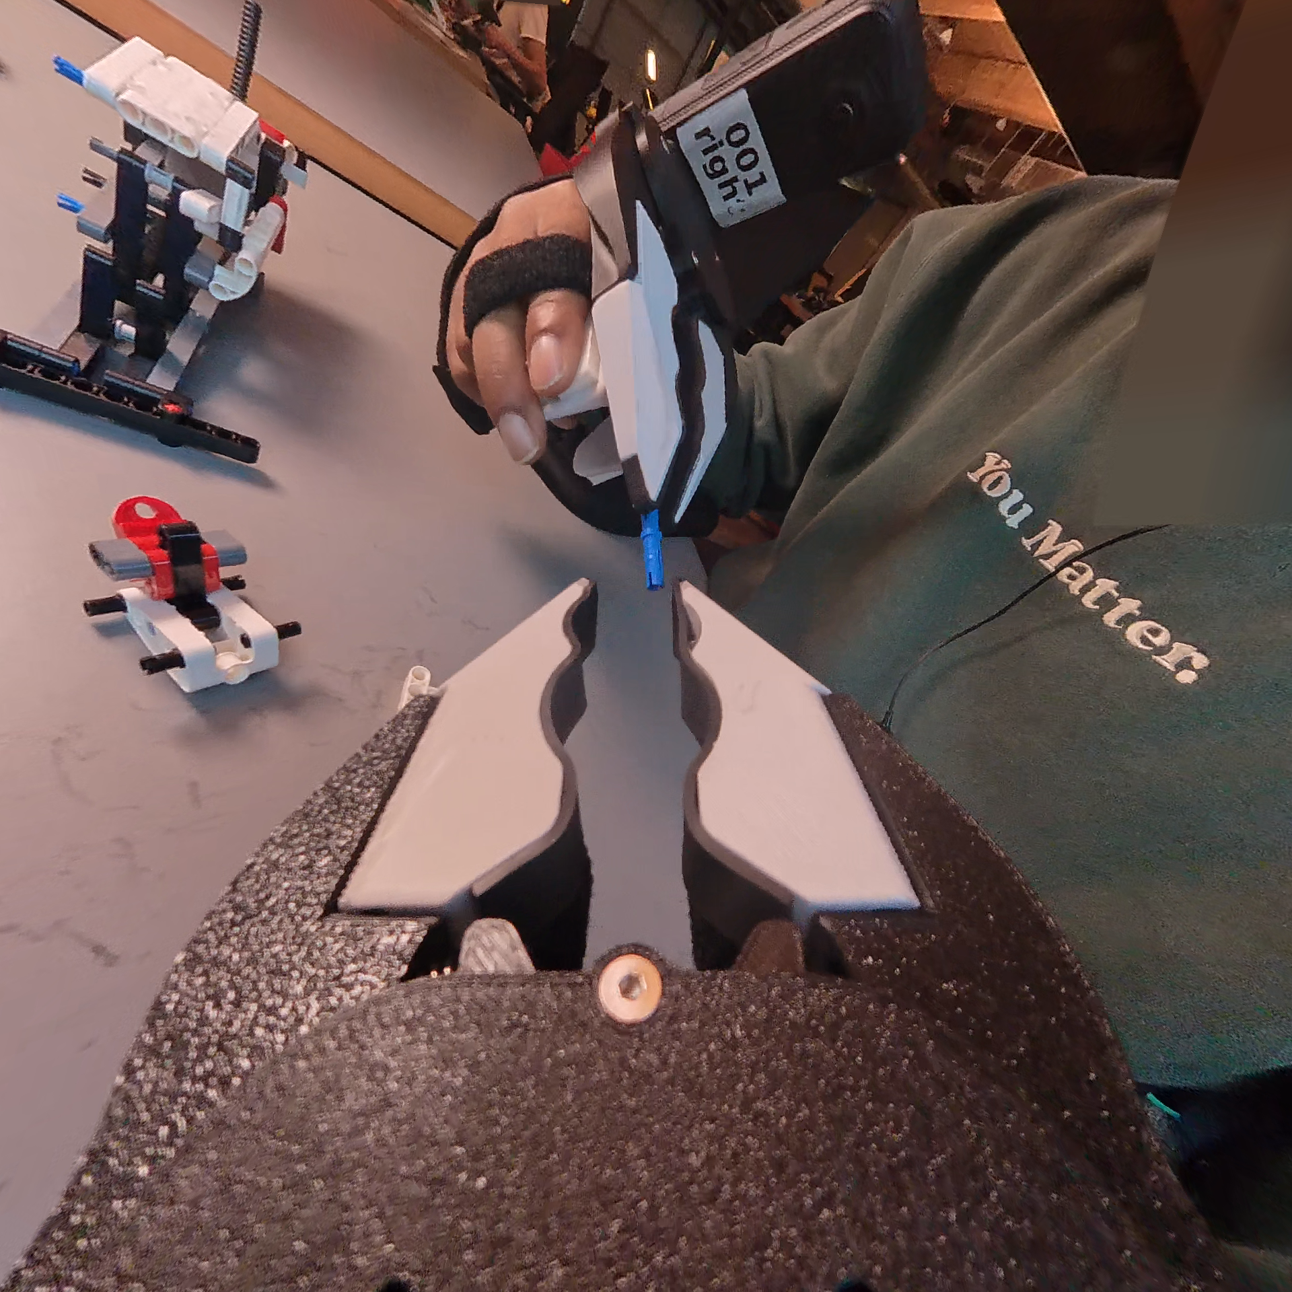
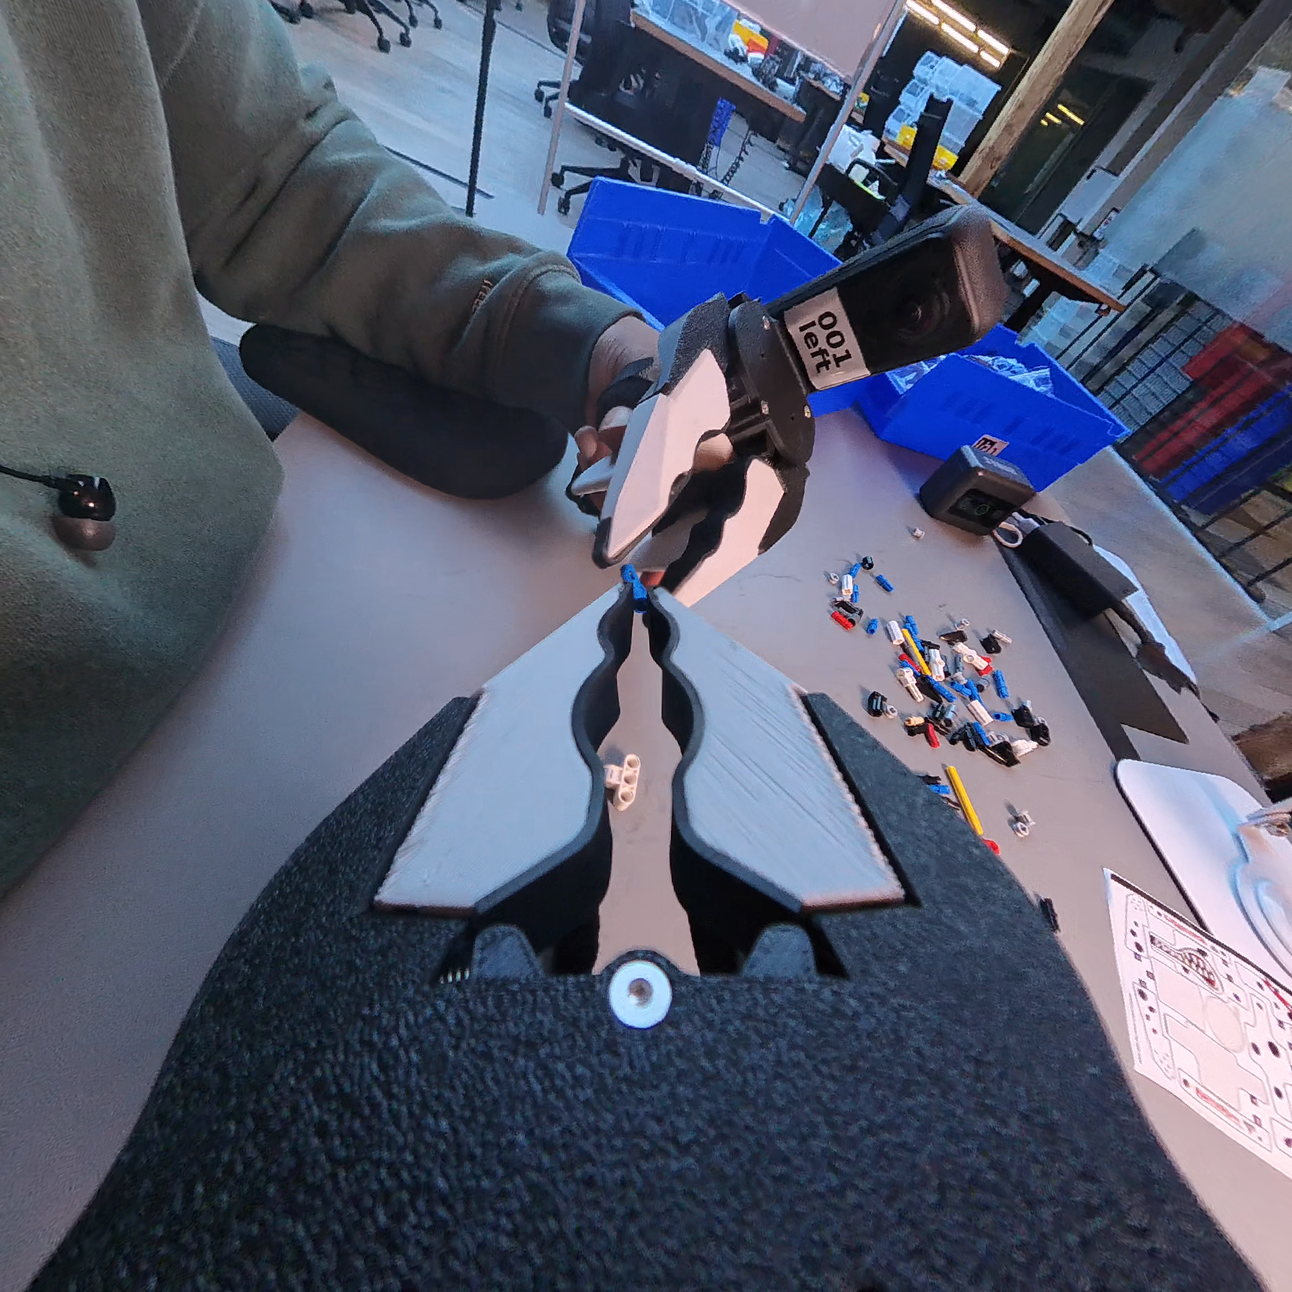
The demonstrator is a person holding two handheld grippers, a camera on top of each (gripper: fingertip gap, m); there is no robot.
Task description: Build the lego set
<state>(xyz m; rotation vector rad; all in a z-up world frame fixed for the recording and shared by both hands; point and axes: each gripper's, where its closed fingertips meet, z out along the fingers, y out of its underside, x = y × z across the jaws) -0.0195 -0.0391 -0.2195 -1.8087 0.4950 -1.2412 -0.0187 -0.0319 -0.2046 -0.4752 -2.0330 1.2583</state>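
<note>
A small blue pin point(image 1: 651, 552) sits just above the centre of the left wrist view, pinched at its top end by the tips of the right gripper point(image 1: 654, 514), with most of its length hanging free below them. In the right wrist view the same pin shows at the very tips, centre frame, the right gripper's jaws nearly together on it. The left gripper point(image 1: 635, 591) points at the pin from below with its jaws parted and nothing between them; the pin's free end hangs at the mouth of that gap, and I cannot tell whether it touches either tip.

Farther out, in the upper left of the left wrist view, the tall black-and-white assembly point(image 1: 171, 210) stands on the grey table point(image 1: 349, 489), and the small red-and-white sub-assembly point(image 1: 185, 608) lies at mid left. In the right wrist view a loose white connector point(image 2: 622, 781) lies on the table between the right fingers, and a scatter of loose pieces point(image 2: 937, 678) spreads at centre right, with a printed sheet point(image 2: 1202, 1014) at lower right.

This looks like a hand-over or regrip of the pin. The hold is shallow, so the pin could pivot or pop out if the left jaws close off-axis or the right lets go early; dropped, it could roll away.
</note>
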